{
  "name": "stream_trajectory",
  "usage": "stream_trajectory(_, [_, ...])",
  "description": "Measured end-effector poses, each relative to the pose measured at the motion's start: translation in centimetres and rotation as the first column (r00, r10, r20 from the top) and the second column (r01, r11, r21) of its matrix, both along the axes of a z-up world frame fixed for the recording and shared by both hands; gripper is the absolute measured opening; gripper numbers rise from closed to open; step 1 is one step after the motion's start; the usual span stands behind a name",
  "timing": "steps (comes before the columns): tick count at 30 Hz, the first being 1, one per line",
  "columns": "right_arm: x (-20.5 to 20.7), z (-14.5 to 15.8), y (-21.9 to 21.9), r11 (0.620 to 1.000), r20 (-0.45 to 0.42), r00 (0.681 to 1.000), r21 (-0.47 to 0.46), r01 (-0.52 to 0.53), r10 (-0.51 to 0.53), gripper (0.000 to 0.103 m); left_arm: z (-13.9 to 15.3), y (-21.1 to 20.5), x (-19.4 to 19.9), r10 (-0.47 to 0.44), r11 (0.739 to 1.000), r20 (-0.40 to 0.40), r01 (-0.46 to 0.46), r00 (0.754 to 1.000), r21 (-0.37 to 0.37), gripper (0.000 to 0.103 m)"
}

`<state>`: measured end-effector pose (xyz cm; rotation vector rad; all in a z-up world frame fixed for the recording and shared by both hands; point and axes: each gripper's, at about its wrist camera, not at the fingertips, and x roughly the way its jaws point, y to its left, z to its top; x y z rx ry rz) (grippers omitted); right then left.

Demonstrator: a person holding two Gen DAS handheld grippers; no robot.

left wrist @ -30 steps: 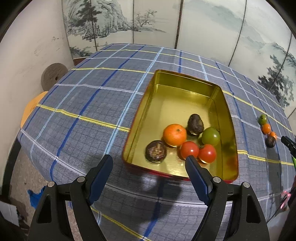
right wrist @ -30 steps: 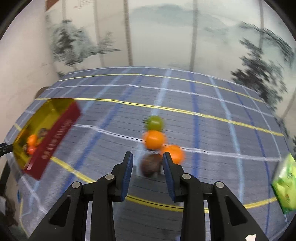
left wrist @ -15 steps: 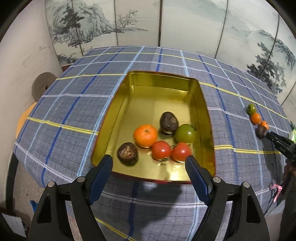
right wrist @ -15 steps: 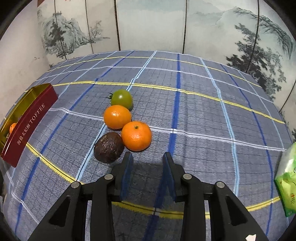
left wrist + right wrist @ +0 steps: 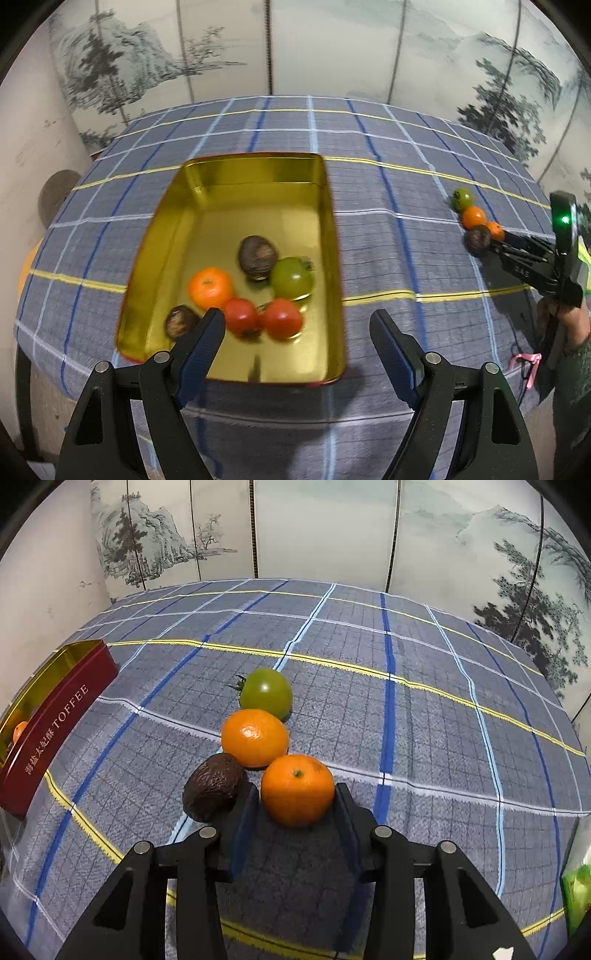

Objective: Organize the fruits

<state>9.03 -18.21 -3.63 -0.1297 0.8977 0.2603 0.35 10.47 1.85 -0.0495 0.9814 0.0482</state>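
So the right hand-held gripper (image 5: 295, 799) has moved in on the fruit pile. Half a second ago its fingers were narrow and short of the pile; now they're spread wider, with the nearest orange (image 5: 297, 789) sitting right between the tips. The avocado (image 5: 214, 787) now ends up just outside its left finger (image 5: 246, 812). A second back that view was all blur; it's sharp now.

Over on the left hand-held gripper (image 5: 297, 334), the view has swung: the gold tin (image 5: 334, 236) slid toward its left finger (image 5: 203, 345), which now covers part of the dark fruit (image 5: 177, 321) in the near corner. Fruit in the tin looks a bit smeared.

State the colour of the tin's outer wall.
Dark red with gold lettering on the tin; clearest in the right wrist view.
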Motion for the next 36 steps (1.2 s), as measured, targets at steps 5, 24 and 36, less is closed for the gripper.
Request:
stream_trajectory(5, [-0.1,0.0,-0.2,1.0,-0.001,1.0,0.01,0.008,-0.008,0.035,-0.2,-2.8,1.4,-0.062,0.998,-0.003,0.062,0.998,-0.001,0.081])
stream_trajectory(24, [-2.0,0.0,-9.0,0.973,0.007,0.974,-0.02,0.228,-0.228,0.035,-2.8,-14.1,8.8,-0.258,0.962,0.017,0.259,0.966,-0.087,0.081])
stream_trajectory(36, [-2.1,0.0,-11.8,0.96,0.001,0.96,-0.011,0.279,-0.279,0.035,-4.8,-18.3,11.9,-0.303,0.945,-0.029,0.297,0.952,-0.139,0.079])
